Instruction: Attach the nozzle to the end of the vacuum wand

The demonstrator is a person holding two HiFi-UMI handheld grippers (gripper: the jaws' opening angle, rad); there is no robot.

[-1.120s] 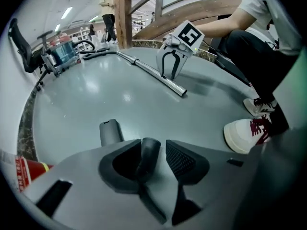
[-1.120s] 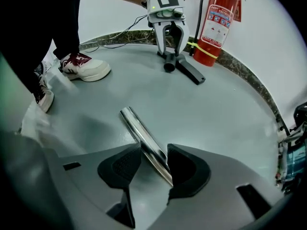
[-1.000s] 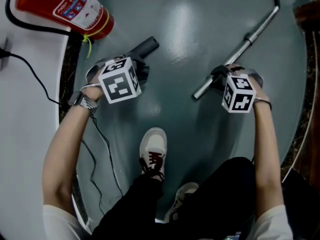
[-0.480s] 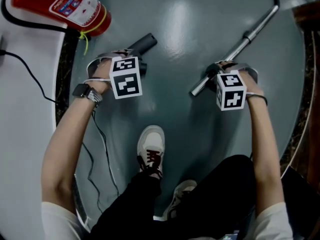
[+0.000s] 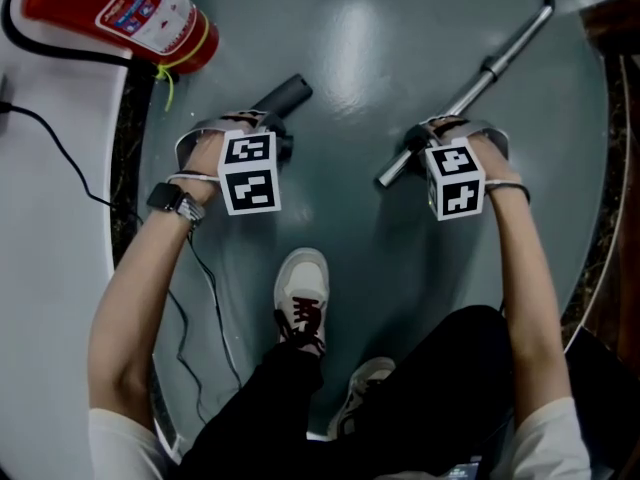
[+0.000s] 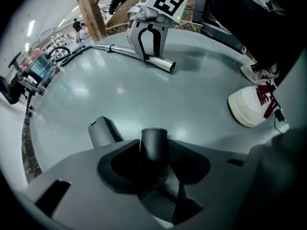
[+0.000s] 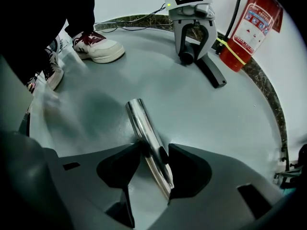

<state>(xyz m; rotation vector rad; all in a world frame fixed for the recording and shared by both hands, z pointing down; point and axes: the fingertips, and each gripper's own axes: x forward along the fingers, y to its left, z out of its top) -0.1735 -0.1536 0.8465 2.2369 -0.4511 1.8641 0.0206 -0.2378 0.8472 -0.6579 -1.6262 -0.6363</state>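
Note:
The dark grey nozzle (image 5: 287, 94) lies on the grey floor, its round end (image 6: 153, 142) between the jaws of my left gripper (image 5: 268, 130). That gripper points down and its jaws are closing round the nozzle; in the right gripper view a little gap still shows beside the nozzle (image 7: 211, 74) at the left gripper (image 7: 193, 51). The shiny metal vacuum wand (image 5: 482, 76) slants up to the right. My right gripper (image 5: 420, 150) is shut on the wand (image 7: 142, 121) near its open lower end, pads against the tube.
A red fire extinguisher (image 5: 120, 13) lies at the upper left, close behind the nozzle. A black cable (image 5: 60, 143) runs over the white floor on the left. The person's shoes (image 5: 303, 290) stand between the two arms. A dark stone rim (image 7: 268, 104) rings the grey floor.
My left gripper has sunk over the nozzle's round end and rolled a little. The right gripper has rolled slightly and stayed on the wand.

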